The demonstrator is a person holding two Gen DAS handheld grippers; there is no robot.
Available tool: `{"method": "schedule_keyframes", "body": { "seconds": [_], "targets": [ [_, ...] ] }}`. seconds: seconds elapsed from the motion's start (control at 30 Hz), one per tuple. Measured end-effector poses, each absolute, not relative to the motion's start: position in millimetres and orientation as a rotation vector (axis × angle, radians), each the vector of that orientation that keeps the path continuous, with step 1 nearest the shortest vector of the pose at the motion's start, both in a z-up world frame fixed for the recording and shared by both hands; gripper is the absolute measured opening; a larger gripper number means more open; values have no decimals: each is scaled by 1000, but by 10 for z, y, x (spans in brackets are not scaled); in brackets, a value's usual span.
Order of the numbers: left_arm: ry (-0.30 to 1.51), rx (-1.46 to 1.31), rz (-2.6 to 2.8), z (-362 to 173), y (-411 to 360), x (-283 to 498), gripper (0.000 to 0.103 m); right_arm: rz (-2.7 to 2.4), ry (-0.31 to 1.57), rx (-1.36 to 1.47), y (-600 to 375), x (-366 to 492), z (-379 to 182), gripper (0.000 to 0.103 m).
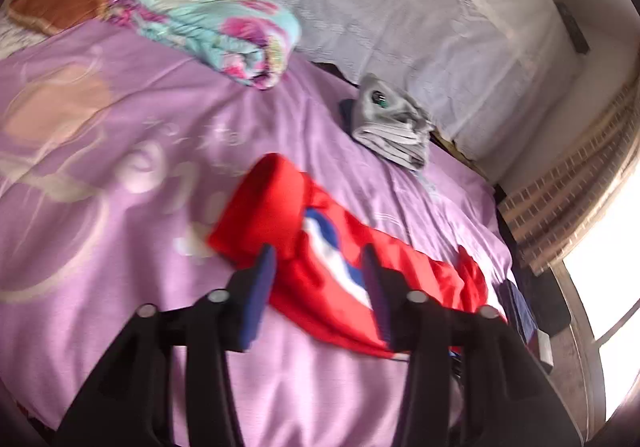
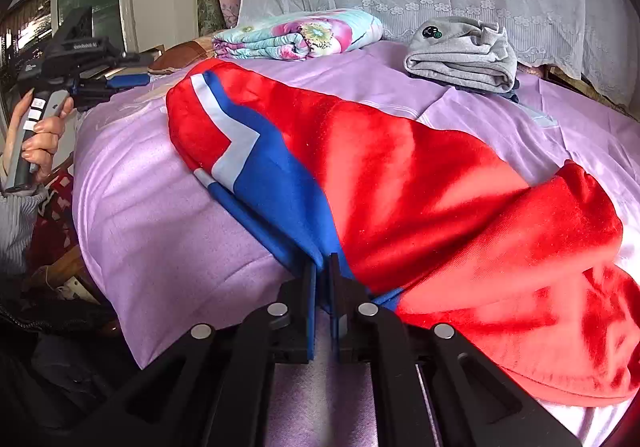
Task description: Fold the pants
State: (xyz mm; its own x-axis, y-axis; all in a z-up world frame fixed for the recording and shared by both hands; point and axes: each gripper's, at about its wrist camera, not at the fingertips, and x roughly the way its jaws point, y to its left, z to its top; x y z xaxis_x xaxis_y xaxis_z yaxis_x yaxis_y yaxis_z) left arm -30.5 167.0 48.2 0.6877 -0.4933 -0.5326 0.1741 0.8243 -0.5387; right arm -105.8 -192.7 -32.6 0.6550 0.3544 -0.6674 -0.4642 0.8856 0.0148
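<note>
1. Fingers (image 2: 310, 311) of our right gripper (image 2: 323, 275) pinch the blue edge of the red pants (image 2: 400, 183).
2. Our left gripper (image 1: 320, 267) hovers spread wide, empty, above them.
3. We see the pants lying across the purple bed sheet (image 2: 160, 207).

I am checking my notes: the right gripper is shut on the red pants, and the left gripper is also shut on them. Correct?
Not quite. The left gripper is open, above the red pants, as the left wrist view shows. The right gripper is shut on them.
</note>
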Motion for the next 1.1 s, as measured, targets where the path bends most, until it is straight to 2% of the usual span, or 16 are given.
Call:
{"method": "schedule_keyframes", "body": {
  "seconds": [0.03, 0.2, 0.27, 0.33, 0.4, 0.47, 0.53, 0.63, 0.67, 0.7, 0.73, 0.77, 0.8, 0.9, 0.97, 1.1],
  "targets": [
    [725, -448, -418, 518, 1488, -265, 69, 466, 719, -155, -1929, -1065, -327, 6],
    [846, -287, -318, 206, 958, 135, 71, 467, 711, -119, -1982, -1054, -335, 6],
    [911, -325, -311, -60, 1107, 227, 62, 474, 710, -102, -2009, -1048, -338, 7],
    [911, -373, -333, -148, 1295, 168, 39, 479, 709, -97, -2019, -1042, -345, 7],
    [909, -449, -365, -122, 1447, 60, 39, 481, 712, -101, -2014, -1037, -346, 7],
    [870, -452, -369, 21, 1435, -81, 55, 485, 717, -90, -2027, -1033, -341, 7],
    [817, -331, -367, 226, 1178, -187, 72, 497, 729, -52, -2074, -1035, -302, 10],
    [792, -169, -490, 362, 556, -236, 84, 528, 695, 62, -2274, -1111, -45, 14],
    [807, -138, -535, 342, 350, -218, 85, 506, 666, 96, -2381, -1123, 89, 21],
    [828, -106, -576, 289, 116, -182, 86, 466, 651, 123, -2487, -1100, 207, 40],
    [850, -79, -605, 216, -94, -145, 86, 407, 645, 149, -2603, -1036, 309, 51],
    [877, -54, -624, 123, -286, -110, 86, 317, 646, 176, -2728, -932, 389, 68],
    [904, -28, -637, 16, -456, -81, 86, 219, 659, 192, -2839, -809, 435, 71],
    [868, 83, -584, -254, -751, -133, 99, 48, 724, 222, -3035, -372, 471, 71],
    [842, 172, -554, -237, -846, -214, 99, -1, 778, 251, -3081, -69, 405, 73],
    [844, 148, -558, -265, -772, -212, 99, -129, 894, 251, -3062, 475, 90, 73]
  ]
}}
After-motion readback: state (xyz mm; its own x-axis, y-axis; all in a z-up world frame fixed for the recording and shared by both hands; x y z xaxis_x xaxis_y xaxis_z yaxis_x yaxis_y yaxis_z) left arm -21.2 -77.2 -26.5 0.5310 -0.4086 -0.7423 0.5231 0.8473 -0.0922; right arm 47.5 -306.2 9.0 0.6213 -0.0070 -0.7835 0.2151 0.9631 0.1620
